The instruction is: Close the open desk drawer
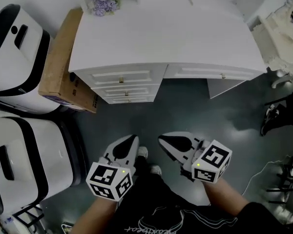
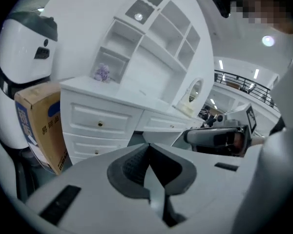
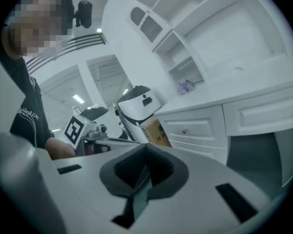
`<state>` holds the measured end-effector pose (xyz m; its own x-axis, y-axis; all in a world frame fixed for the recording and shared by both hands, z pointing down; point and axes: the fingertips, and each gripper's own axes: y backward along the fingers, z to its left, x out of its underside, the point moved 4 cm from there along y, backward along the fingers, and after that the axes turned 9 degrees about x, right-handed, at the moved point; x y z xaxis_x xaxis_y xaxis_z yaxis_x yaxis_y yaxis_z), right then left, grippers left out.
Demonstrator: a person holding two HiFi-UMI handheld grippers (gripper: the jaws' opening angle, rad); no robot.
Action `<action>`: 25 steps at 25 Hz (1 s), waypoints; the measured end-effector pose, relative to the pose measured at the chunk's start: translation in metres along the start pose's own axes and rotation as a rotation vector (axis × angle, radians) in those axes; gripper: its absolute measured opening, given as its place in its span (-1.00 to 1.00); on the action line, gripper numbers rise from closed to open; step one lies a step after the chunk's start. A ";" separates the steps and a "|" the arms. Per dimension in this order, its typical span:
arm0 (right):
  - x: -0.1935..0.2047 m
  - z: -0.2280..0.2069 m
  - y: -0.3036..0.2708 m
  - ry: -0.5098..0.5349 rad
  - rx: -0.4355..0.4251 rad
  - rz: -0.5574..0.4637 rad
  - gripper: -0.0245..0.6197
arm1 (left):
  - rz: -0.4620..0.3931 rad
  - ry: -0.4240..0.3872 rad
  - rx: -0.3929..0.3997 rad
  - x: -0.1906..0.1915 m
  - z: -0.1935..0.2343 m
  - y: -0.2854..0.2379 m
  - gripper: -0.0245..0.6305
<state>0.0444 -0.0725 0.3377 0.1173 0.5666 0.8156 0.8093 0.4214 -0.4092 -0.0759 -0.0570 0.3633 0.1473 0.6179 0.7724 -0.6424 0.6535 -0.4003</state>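
1. the desk (image 1: 161,38) is white, with a stack of three panelled drawers (image 1: 126,92) on its left side and one wide drawer (image 1: 215,72) over the knee space. each has a small brass knob.
2. in the head view and both gripper views all four fronts look flush with the frame. i cannot tell which one stands open.
3. the desk stands against the wall, across the dark grey floor (image 1: 185,111) from the person.
4. purple flowers (image 1: 103,3) sit at the desk's back left corner, and a cardboard box (image 1: 63,72) leans just beside its left end.
5. the left gripper (image 1: 132,138) is held low near the person's body, well apart from the desk. its jaws are pressed together on nothing.
6. the right gripper (image 1: 162,139) is near it, also with its jaws together and empty.
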 end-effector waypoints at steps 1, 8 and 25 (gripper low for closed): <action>-0.008 0.010 0.012 0.022 -0.011 -0.007 -0.90 | -0.022 -0.010 0.017 -0.010 -0.015 0.011 -0.92; -0.067 0.067 0.093 0.069 -0.039 -0.139 -0.90 | -0.110 -0.110 0.107 -0.062 -0.099 0.074 -0.92; -0.098 0.134 0.159 0.186 -0.074 -0.264 -0.90 | -0.181 -0.260 0.197 -0.089 -0.191 0.132 -0.92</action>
<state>0.0847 0.0335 0.1380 -0.0044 0.3031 0.9529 0.8644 0.4803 -0.1488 -0.0300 0.0577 0.1472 0.0920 0.3520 0.9315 -0.7599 0.6293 -0.1628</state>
